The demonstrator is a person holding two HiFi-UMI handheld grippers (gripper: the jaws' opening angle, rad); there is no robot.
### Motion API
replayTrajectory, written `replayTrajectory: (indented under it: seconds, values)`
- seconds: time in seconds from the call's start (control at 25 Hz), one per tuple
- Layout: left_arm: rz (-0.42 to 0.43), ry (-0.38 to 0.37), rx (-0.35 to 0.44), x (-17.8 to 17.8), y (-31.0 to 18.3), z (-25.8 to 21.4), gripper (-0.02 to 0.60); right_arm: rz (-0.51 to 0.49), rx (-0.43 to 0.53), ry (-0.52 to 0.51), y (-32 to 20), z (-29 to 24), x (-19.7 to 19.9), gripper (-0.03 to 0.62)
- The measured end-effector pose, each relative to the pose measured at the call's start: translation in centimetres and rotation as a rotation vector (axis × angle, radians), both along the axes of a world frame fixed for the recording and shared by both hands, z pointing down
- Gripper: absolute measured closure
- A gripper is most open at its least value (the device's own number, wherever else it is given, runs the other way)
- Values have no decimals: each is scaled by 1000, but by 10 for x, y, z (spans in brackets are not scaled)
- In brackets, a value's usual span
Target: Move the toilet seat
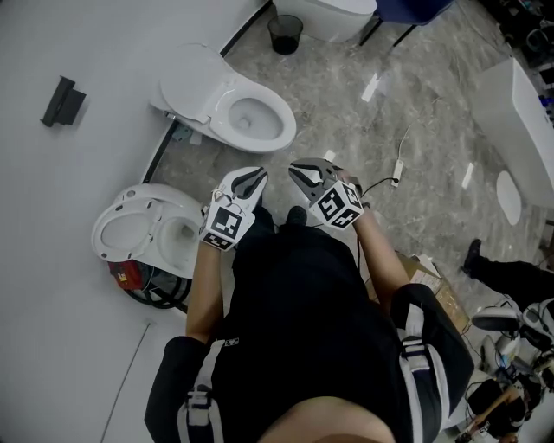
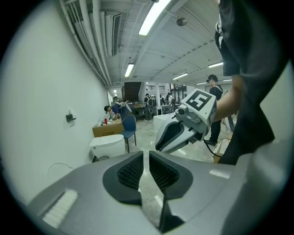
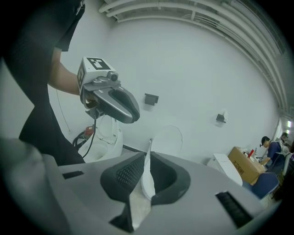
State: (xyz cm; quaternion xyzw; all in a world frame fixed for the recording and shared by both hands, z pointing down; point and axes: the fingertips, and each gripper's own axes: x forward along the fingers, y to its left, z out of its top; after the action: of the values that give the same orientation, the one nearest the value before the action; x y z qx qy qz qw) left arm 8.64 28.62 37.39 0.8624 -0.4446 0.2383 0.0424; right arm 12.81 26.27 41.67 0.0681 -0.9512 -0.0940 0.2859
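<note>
Two white toilets stand along the white wall. The farther toilet (image 1: 251, 121) has its lid (image 1: 192, 80) raised against the wall, and the bowl shows open. The nearer toilet (image 1: 169, 235) has its seat (image 1: 119, 234) tipped up. My left gripper (image 1: 252, 181) and right gripper (image 1: 302, 176) hang side by side in front of the person's chest, above the floor and short of both toilets. Both are shut with nothing between the jaws. The raised lid (image 3: 172, 137) shows past my right gripper (image 3: 148, 158). The left gripper (image 2: 144, 156) looks down the room.
A black bin (image 1: 285, 33) and a third toilet (image 1: 333, 12) stand at the far end. A cable with a power strip (image 1: 397, 168) lies on the marble floor. A white tub (image 1: 518, 130) is at right, a cardboard box (image 1: 433, 285) by the person's right side, and a red item with black hose (image 1: 132, 279) beside the nearer toilet.
</note>
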Motion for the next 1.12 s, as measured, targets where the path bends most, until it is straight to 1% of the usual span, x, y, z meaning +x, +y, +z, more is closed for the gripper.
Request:
replayTrajectory:
  seconds: [0.2,0.32,0.48,0.6,0.8,1.0,1.12]
  values:
    - [11,-9,-5,9,-2,2,514,11,-16,1,-2,5,8,483]
    - [20,1,-18,15,-2,3,497,32,-25,-11,-6,2,14,450]
    - [40,21,-40,23,-3,6,454,70,-66,-35,-13,0,18,395]
    - [58,27,-52,30,-5,7,427,77,-67,-41,-15,-1,21,369]
    - [71,23,-61,39,-5,8,373,80,-70,-52,-14,-3,26,305]
    - [68,9,-64,43,-3,8,330,79,-71,-66,-12,-5,32,263]
    - [60,-1,-65,44,-2,7,324,75,-74,-72,-12,-7,34,260]
